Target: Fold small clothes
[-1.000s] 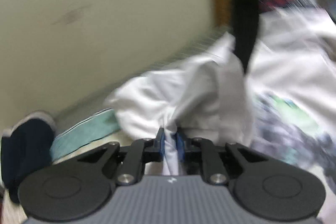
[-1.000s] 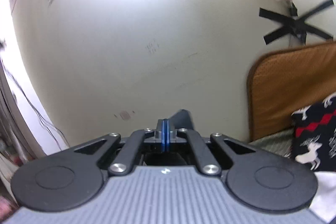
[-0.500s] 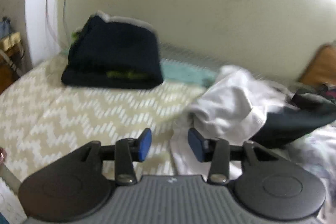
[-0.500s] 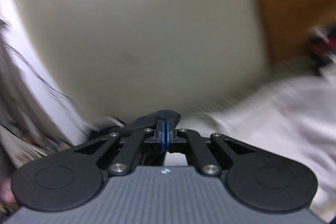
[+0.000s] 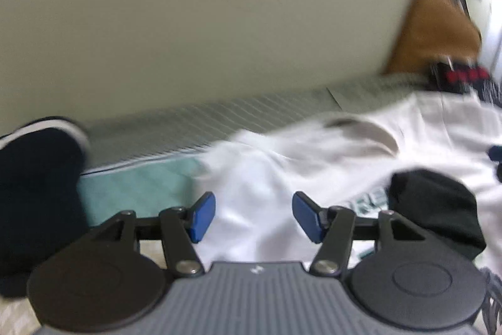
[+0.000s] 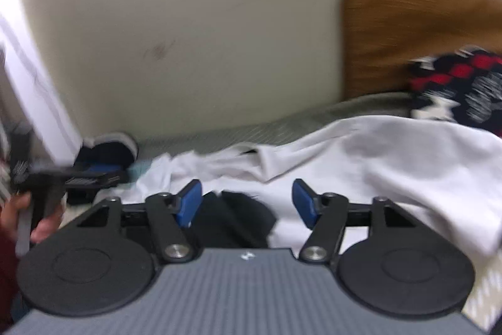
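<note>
The black garment (image 6: 238, 217) has just dropped from the right tongs (image 6: 246, 201), both tongs' jaws having just spread empty, left tongs (image 5: 252, 217) over the white shirt (image 5: 282, 178), probably next.

Cream wall (image 6: 194, 30) (scuffed); seemingly wooden headboard (image 6: 417, 30).

bed (image 5: 150, 200): white garment (image 5: 282, 178), black garment (image 5: 436, 203), folded navy pile (image 5: 37, 184) on it.

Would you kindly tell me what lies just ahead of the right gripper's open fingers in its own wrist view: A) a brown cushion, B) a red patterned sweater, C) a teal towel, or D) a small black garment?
D: the small black garment lies on the white shirt between the right gripper's open fingers, unpinched.
</note>
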Available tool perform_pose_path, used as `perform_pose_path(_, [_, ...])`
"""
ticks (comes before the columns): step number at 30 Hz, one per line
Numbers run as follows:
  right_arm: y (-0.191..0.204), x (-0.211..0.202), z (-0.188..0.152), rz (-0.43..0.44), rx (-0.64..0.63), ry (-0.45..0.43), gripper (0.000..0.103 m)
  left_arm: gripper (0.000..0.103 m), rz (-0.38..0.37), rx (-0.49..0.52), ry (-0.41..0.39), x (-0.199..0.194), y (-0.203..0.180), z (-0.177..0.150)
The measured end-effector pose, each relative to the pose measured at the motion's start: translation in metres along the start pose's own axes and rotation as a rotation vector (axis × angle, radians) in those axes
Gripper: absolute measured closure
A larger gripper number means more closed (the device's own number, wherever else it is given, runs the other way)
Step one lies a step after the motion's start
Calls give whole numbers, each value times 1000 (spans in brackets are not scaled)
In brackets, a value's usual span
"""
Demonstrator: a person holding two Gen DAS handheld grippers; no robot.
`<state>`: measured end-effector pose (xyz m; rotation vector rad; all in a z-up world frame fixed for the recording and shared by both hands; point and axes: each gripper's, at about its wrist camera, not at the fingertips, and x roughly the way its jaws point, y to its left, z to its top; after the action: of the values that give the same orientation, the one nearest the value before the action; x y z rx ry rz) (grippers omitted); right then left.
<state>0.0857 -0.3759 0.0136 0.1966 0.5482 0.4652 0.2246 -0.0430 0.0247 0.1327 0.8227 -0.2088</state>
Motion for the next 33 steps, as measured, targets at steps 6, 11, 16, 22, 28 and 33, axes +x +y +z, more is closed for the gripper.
perform_pose_path(6, [3, 61, -11, -57, -89, 205, 95, 98, 85, 110, 74, 23, -20, -1])
perform_pose_path(11, [-25, 34, 23, -90, 65, -48, 96, 99, 254, -239, -127, -10, 56, 22])
perform_pose_path(16, [-39, 45, 22, -125, 159, -26, 95, 94, 271, -407, -86, 9, 87, 10])
perform_pose_path(22, [-56, 50, -2, -217, 232, 49, 80, 64, 336, -316, -89, -2, 71, -13])
perform_pose_path(28, [-66, 27, 9, -248, 322, -64, 74, 66, 247, -375, -215, -51, 66, -24])
perform_pose_path(33, [-52, 59, 4, -152, 253, 127, 74, 66, 149, -216, -152, -38, 13, -29])
